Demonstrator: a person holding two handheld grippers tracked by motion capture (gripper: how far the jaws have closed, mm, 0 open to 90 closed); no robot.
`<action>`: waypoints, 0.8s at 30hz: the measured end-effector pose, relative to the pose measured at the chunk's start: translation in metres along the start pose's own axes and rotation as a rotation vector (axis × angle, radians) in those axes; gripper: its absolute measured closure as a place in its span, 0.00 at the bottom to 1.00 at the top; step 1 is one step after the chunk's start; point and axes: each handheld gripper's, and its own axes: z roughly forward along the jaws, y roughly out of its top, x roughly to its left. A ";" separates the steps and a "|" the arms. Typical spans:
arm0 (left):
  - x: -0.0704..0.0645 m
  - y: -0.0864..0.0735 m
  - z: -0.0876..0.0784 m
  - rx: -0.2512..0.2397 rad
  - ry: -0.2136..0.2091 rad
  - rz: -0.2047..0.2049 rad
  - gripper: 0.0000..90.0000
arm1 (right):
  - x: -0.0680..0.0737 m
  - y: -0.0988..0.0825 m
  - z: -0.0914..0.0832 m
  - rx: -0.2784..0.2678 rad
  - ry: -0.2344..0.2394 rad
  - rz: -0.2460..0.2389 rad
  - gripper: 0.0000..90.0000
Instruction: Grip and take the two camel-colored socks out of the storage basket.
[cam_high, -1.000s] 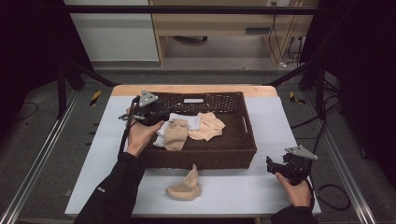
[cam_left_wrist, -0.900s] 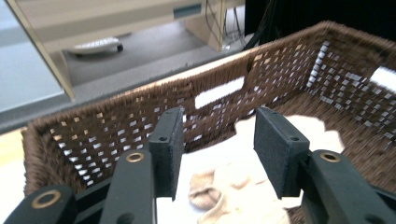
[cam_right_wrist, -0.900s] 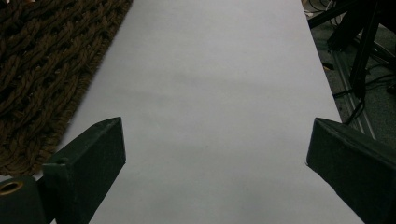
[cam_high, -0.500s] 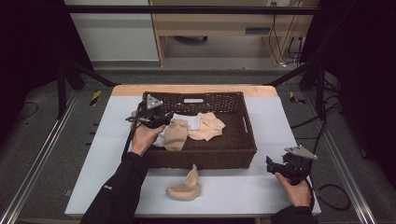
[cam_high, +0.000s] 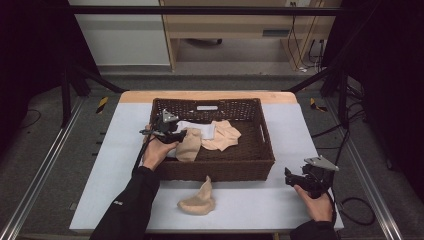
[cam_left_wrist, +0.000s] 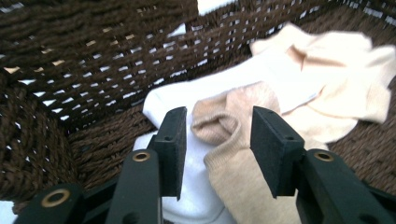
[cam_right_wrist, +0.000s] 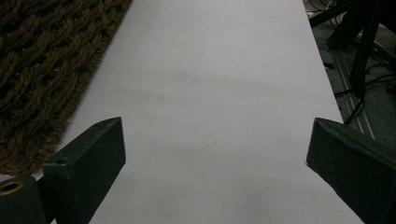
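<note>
A brown wicker basket (cam_high: 265, 150) stands mid-table and holds a tan sock (cam_high: 189, 146), a white sock (cam_high: 199, 128) and a peach sock (cam_high: 223, 135). My left gripper (cam_high: 179, 134) reaches in over the basket's left wall. In the left gripper view it (cam_left_wrist: 218, 120) is open, its jaws set either side of the tan sock's (cam_left_wrist: 233, 163) folded cuff, which lies on the white sock (cam_left_wrist: 196, 196). Another tan sock (cam_high: 199, 199) lies on the table in front of the basket. My right gripper (cam_high: 290, 175) rests open at the table's right front, with nothing between its jaws (cam_right_wrist: 215, 135).
The white table top (cam_high: 115, 150) has free room left and right of the basket (cam_right_wrist: 42, 70). A wooden strip (cam_high: 210, 95) edges the far side. Metal rails, cables and dark stands flank the table on the floor.
My left gripper has moved right, over the basket's left wall and down to the tan sock. The right gripper has stayed where it was.
</note>
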 end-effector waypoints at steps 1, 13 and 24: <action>0.000 0.000 0.001 0.004 0.001 0.001 0.61 | 0.000 0.000 0.000 0.000 0.000 -0.002 0.05; -0.001 -0.005 0.011 0.093 -0.003 0.008 0.50 | 0.001 0.000 0.000 0.003 0.002 -0.001 0.06; -0.003 -0.007 0.017 0.152 -0.032 0.007 0.51 | 0.002 0.000 0.001 0.008 0.001 -0.003 0.06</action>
